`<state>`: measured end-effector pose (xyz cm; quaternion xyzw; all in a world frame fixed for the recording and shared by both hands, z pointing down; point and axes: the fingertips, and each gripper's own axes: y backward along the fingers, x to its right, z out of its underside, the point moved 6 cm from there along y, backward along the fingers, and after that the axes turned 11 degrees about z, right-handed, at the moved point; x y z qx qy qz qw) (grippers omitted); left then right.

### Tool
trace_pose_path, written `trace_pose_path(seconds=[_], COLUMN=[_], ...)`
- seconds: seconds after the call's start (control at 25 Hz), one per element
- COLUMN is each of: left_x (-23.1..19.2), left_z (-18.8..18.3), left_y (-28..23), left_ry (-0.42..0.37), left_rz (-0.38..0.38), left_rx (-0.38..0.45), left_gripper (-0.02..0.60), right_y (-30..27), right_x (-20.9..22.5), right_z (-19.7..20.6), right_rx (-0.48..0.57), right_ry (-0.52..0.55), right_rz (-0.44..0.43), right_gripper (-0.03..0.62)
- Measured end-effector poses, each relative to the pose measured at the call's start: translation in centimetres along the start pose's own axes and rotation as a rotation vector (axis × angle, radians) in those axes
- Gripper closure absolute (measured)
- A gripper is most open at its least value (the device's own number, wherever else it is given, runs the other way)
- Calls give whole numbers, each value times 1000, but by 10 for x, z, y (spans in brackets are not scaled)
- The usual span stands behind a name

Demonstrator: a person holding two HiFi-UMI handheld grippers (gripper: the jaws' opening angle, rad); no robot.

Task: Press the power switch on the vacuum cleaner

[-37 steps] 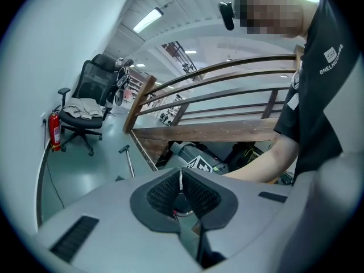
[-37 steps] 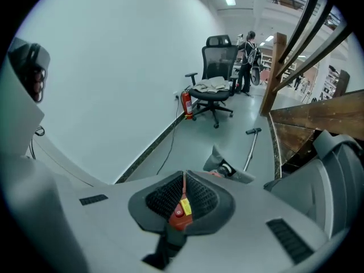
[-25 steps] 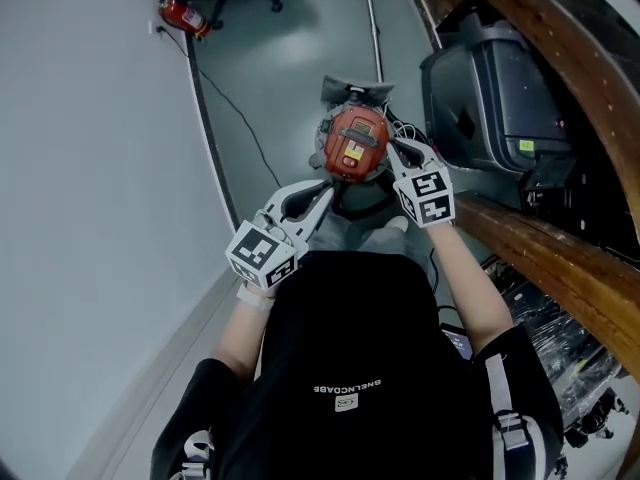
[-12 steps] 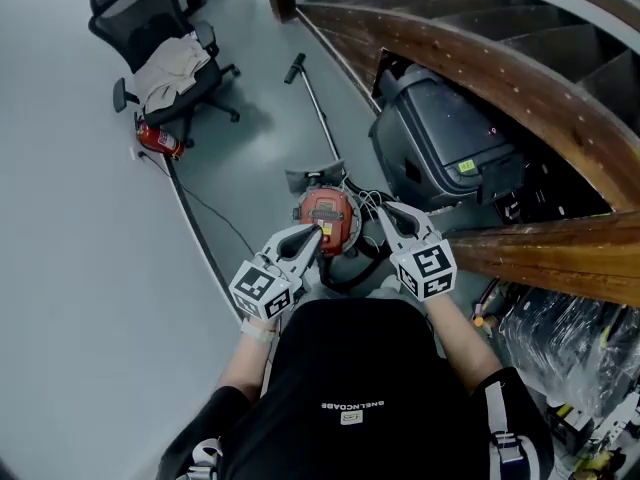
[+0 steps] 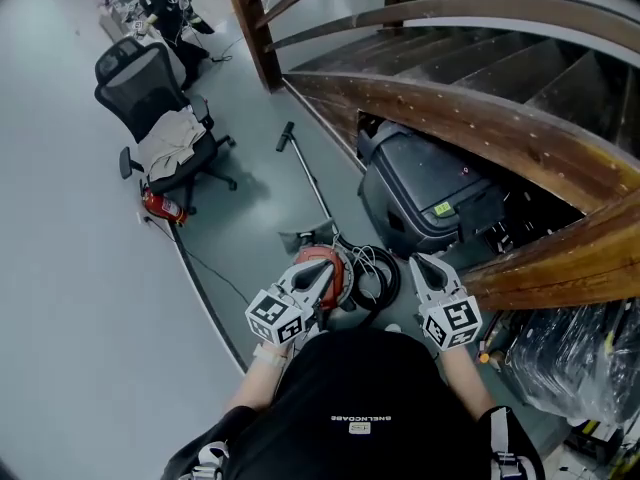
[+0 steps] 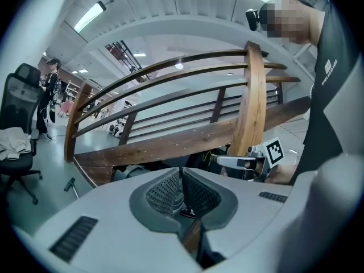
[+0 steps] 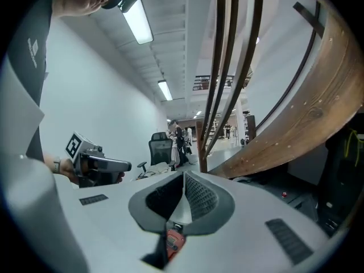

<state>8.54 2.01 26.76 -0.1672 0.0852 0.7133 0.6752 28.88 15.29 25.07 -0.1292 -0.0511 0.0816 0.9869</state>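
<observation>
The red canister vacuum cleaner (image 5: 318,264) stands on the grey floor below me, with its black hose (image 5: 378,276) coiled at its right. Its wand (image 5: 308,180) lies stretched away across the floor. My left gripper (image 5: 322,278) hangs above the vacuum's near left side, jaws shut and holding nothing. My right gripper (image 5: 419,264) is raised to the right of the hose, also shut and empty. In the left gripper view the pads (image 6: 170,189) meet, and the right gripper (image 6: 249,162) shows beyond them. In the right gripper view a bit of the red vacuum (image 7: 175,241) shows under the shut jaws.
A big black case (image 5: 430,196) sits under the curved wooden stair rail (image 5: 470,108). A black office chair (image 5: 165,133) draped with cloth and a red fire extinguisher (image 5: 160,206) stand at the left. A cable (image 5: 205,293) runs along the floor. Plastic-wrapped goods (image 5: 580,363) lie at the right.
Both grippers have lifted and drawn back from the vacuum's top, which they flanked closely a second ago. The head view has tilted up, so the vacuum looks smaller and lower.
</observation>
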Motion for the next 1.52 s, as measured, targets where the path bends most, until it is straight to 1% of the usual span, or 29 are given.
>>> trace_pose_path(seconds=[0.16, 0.36, 0.64, 0.8, 1.24, 1.52], left_x=[12, 29, 46, 52, 59, 56], left_z=[-1, 0, 7, 10, 16, 18], left_y=[-15, -27, -28, -23, -11, -6], left_ry=[-8, -10, -13, -8, -7, 7], left_rz=[13, 21, 33, 30, 36, 27], left_rx=[4, -6, -14, -15, -51, -46], left_gripper=[565, 565, 565, 565, 565, 565], right_y=[22, 36, 43, 48, 60, 58], right_x=[23, 36, 28, 21, 16, 12], right_z=[4, 3, 7, 10, 21, 27], right_rx=[9, 20, 10, 8, -3, -13], right_ry=[-26, -40, -27, -42, -68, -80], right_rz=[44, 50, 25, 13, 27, 25], right_gripper=[566, 566, 566, 566, 566, 566])
